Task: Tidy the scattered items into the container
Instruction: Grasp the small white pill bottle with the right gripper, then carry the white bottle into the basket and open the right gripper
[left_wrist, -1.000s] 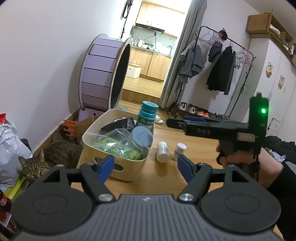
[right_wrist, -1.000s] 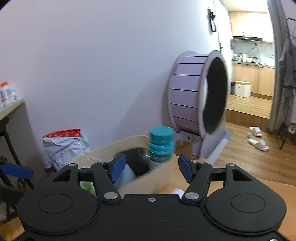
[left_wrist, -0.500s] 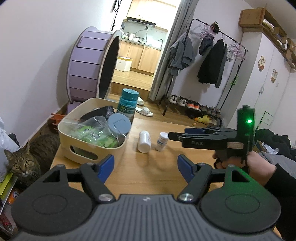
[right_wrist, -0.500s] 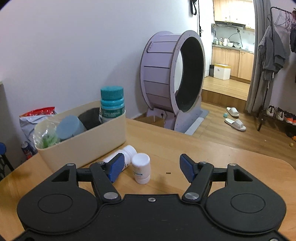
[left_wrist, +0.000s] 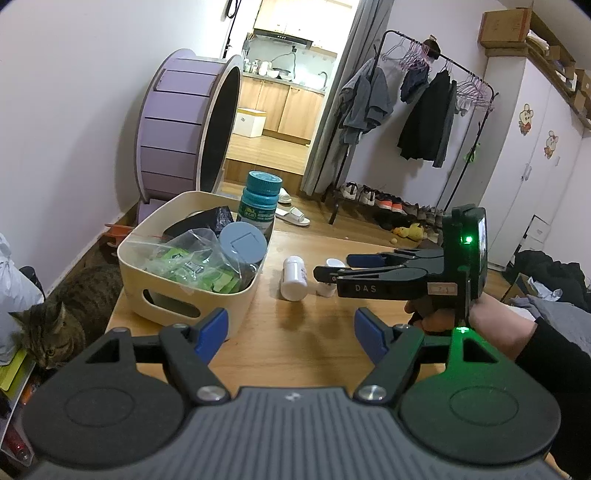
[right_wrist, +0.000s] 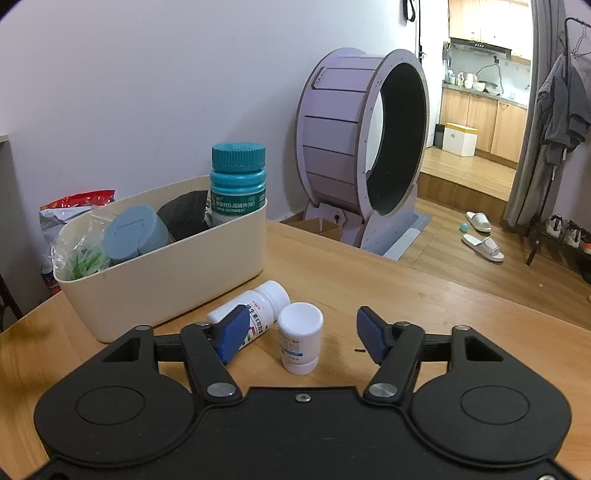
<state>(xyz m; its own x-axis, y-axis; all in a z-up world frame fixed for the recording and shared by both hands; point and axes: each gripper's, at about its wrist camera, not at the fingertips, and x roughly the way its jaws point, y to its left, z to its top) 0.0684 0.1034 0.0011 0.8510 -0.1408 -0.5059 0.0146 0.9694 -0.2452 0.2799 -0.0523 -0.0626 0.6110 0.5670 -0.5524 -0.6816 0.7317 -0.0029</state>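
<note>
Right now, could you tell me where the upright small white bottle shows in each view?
Left wrist: right of centre, mostly hidden behind the right gripper.
Right wrist: low centre, small white bottle between the open fingers.
Shared landmark: the cream bin.

You are holding the left gripper (left_wrist: 290, 334) low over the near edge of the wooden table (left_wrist: 317, 332), its blue-padded fingers (left_wrist: 210, 332) standing wide apart with nothing between them. To the far left the cream container (left_wrist: 155, 284) is sitting on the table, holding a teal-capped bottle (left_wrist: 258, 203), a grey-lidded jar (left_wrist: 242, 245) and a clear bag of green packets (left_wrist: 192, 264). To its right a white bottle (left_wrist: 293, 277) is lying on its side. Your right gripper (left_wrist: 325, 267) is reaching in from the right around a small white bottle (left_wrist: 328, 284). A tabby cat (left_wrist: 55, 325) is crouching at the left.
</note>
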